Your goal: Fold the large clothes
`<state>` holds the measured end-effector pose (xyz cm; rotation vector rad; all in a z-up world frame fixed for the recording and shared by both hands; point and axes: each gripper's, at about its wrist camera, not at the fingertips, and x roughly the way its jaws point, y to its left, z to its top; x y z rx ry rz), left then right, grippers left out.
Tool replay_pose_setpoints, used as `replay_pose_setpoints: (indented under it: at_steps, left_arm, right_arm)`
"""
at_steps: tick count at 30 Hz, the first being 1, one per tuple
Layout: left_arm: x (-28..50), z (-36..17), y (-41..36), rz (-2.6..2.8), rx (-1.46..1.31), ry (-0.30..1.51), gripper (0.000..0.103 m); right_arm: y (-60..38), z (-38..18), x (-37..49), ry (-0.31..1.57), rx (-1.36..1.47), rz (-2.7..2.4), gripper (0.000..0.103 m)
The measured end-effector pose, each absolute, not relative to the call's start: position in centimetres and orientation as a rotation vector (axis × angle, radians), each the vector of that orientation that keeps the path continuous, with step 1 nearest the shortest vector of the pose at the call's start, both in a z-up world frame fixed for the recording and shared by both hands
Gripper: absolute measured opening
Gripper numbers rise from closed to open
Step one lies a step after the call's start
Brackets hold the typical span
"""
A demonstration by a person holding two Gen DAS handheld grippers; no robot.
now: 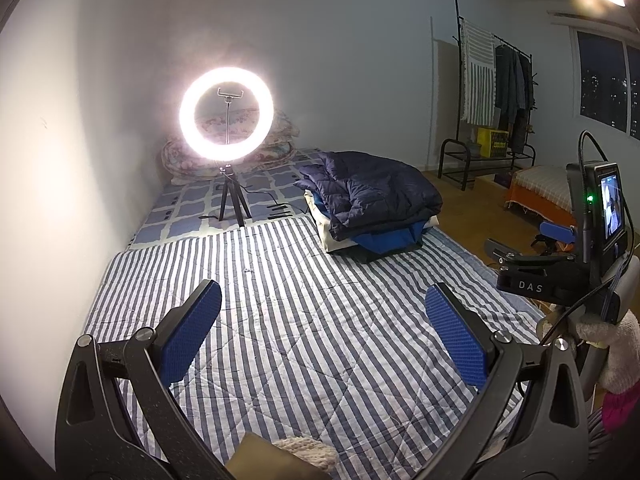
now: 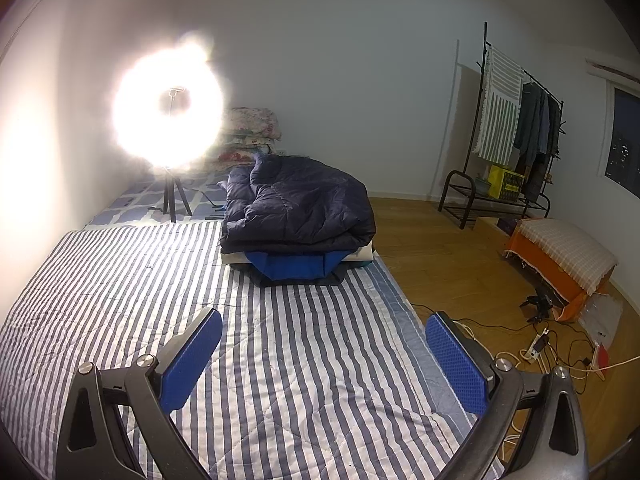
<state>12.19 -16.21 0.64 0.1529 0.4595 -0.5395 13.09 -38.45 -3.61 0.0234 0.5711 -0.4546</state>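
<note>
At the middle of both frames, a pile of folded clothes [image 1: 368, 204] [image 2: 298, 220] sat on the striped quilt [image 1: 304, 320] [image 2: 280, 360], while the left gripper [image 1: 322, 330] and right gripper [image 2: 324, 354] hovered with fingers apart, holding nothing.

A striped quilt [image 2: 200, 320] is covering the mattress, with a clothes pile [image 2: 298, 220] sitting on its far end and a ring light [image 1: 226, 114] standing just beyond.

Ring light [image 1: 226, 112] ahead-left of the jaws, against white wall [image 1: 340, 40]. Clothes rack [image 2: 516, 128], wood floor [image 2: 440, 248] and dark window [image 1: 600, 80] off right.
</note>
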Motion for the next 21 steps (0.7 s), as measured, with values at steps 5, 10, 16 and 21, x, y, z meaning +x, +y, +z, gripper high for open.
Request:
replay_pose_setpoints:
  at_steps: [5,10,16,21]
  left_arm:
    - [12.31,0.51,-16.09,-0.536,0.157,0.460,0.103]
    - [12.31,0.49,-16.04,-0.535,0.158,0.458,0.103]
    - [12.42,0.28,-15.90,-0.531,0.163,0.451,0.103]
    - [12.49,0.23,-15.89,-0.535,0.162,0.457,0.103]
  right_arm:
    - [-38.40,-3.61,13.11,0.571,0.023,-0.455,0.103]
    - [-38.40,-3.72,13.07,0.571,0.017,-0.451,0.103]
    - [-38.37,-3.91,13.14,0.575,0.010,-0.446,0.103]
    - [-38.41,-4.01,13.22,0.578,0.009,-0.444,0.103]
